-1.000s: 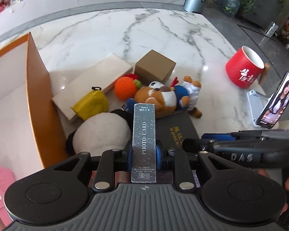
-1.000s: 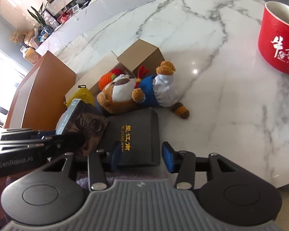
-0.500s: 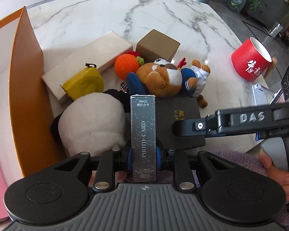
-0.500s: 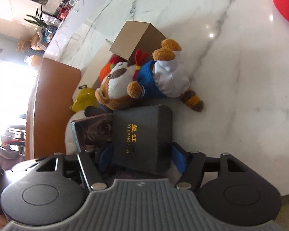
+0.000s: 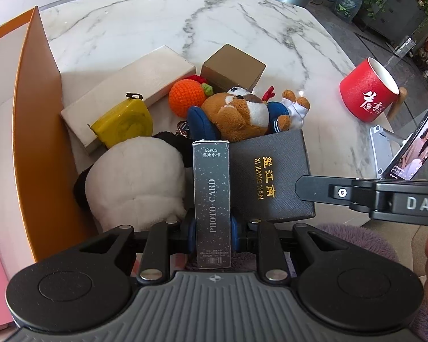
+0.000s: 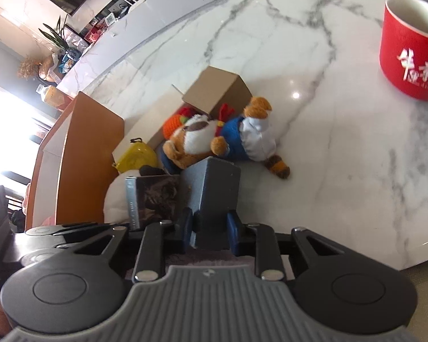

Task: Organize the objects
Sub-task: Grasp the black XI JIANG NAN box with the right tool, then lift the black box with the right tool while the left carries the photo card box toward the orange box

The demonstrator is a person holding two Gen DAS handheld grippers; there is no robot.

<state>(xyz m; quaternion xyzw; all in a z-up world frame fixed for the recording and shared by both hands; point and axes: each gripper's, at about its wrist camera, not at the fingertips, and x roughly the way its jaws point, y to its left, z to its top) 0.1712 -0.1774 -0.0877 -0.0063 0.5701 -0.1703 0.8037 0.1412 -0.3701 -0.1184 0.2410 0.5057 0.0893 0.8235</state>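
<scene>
Table [image 6: 314,142]: open marble toward twelve and three o'clock.
Panda toy [image 5: 134,182]: head hidden.
Right gripper [image 6: 211,229]: jaws just closed, clamping the black box [image 6: 216,196] tilted.
Left gripper [image 5: 212,228]: clenched on card box [image 5: 212,199], bottom end hidden.

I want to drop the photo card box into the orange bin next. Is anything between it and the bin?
Yes. The photo card box sits in the left gripper, and the white plush lies between it and the orange bin's wall, pressed against that wall. Going over the plush looks clear.
</scene>
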